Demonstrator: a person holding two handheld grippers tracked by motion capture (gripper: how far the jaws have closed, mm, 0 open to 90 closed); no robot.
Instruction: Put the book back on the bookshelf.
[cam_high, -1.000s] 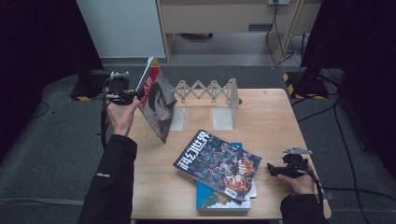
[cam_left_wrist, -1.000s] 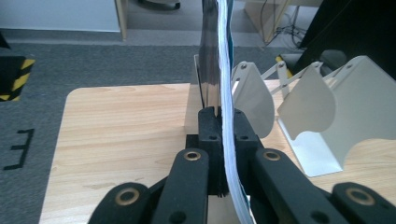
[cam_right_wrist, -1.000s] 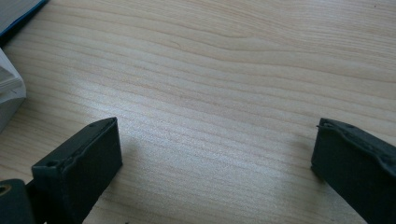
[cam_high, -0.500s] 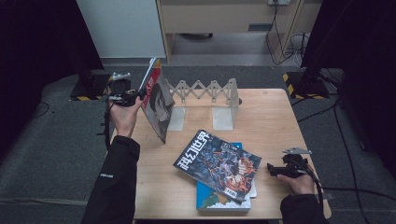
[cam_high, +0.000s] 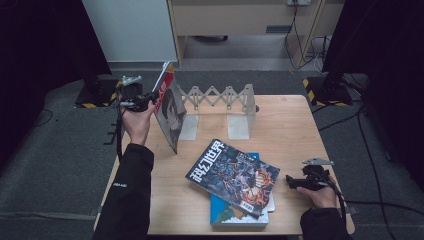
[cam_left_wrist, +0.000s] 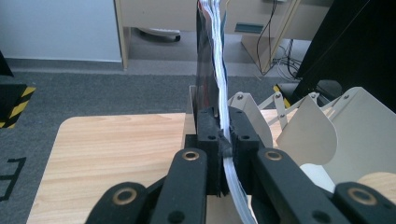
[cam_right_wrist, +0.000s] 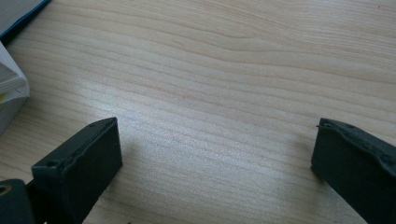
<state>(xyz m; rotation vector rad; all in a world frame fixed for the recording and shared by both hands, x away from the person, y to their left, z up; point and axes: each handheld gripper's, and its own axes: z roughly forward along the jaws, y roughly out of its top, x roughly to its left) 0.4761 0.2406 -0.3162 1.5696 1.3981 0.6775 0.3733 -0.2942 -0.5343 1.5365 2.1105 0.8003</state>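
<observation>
A magazine (cam_high: 170, 114) with a red-topped cover stands nearly upright at the table's left, its lower corner close to the wood. My left gripper (cam_high: 146, 102) is shut on its edge; in the left gripper view the two jaws pinch the white page edges of the magazine (cam_left_wrist: 214, 70), with my left gripper (cam_left_wrist: 223, 140) low in the middle. Just to its right stands a beige accordion book rack (cam_high: 220, 100), whose dividers (cam_left_wrist: 310, 135) are near. My right gripper (cam_high: 295, 182) rests open near the front right of the table, with bare wood between its jaws (cam_right_wrist: 215, 154).
A dark-covered magazine (cam_high: 235, 174) lies on a blue book (cam_high: 235, 216) at the table's front middle; their page edges (cam_right_wrist: 10, 88) are at the left in the right gripper view. The wooden table (cam_high: 290, 125) ends at grey carpet on all sides.
My left gripper has carried the magazine to the right, closer to the rack's left end. The right gripper has stayed still.
</observation>
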